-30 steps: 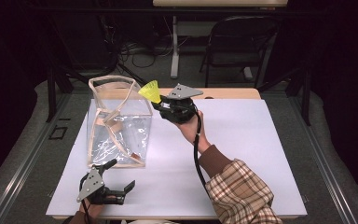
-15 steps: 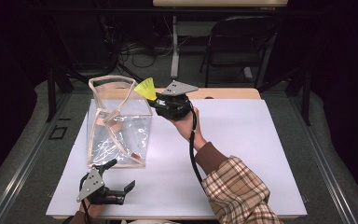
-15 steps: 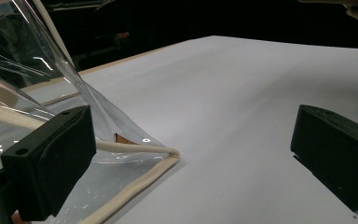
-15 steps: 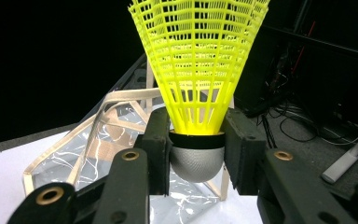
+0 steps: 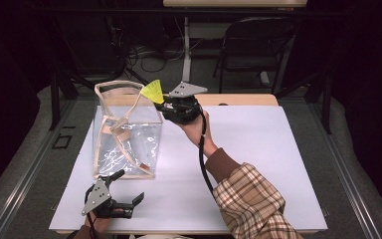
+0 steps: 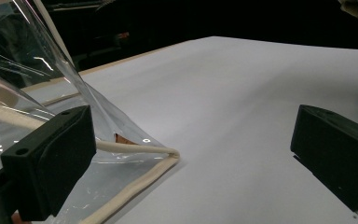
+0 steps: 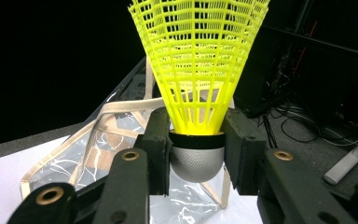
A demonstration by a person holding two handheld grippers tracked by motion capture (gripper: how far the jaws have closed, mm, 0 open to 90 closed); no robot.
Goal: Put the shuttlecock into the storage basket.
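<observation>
Yellow shuttlecock [image 7: 198, 70] is clamped by right gripper [image 7: 197, 149] beside clear bag [image 5: 127, 132]; left gripper [image 6: 191, 154] is held released, bag corner beside its jaw.

Dark room behind white table [image 5: 258, 149]; folding chair [image 5: 253, 50], tangled cables [image 5: 149, 57] on grey floor [image 5: 358, 164], white pole [image 5: 186, 50].

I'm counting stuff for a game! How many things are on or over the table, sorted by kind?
Yellow shuttlecock: 1
Clear plastic bag: 1
Black grippers, left gripper and right gripper: 2
Total: 4
</observation>
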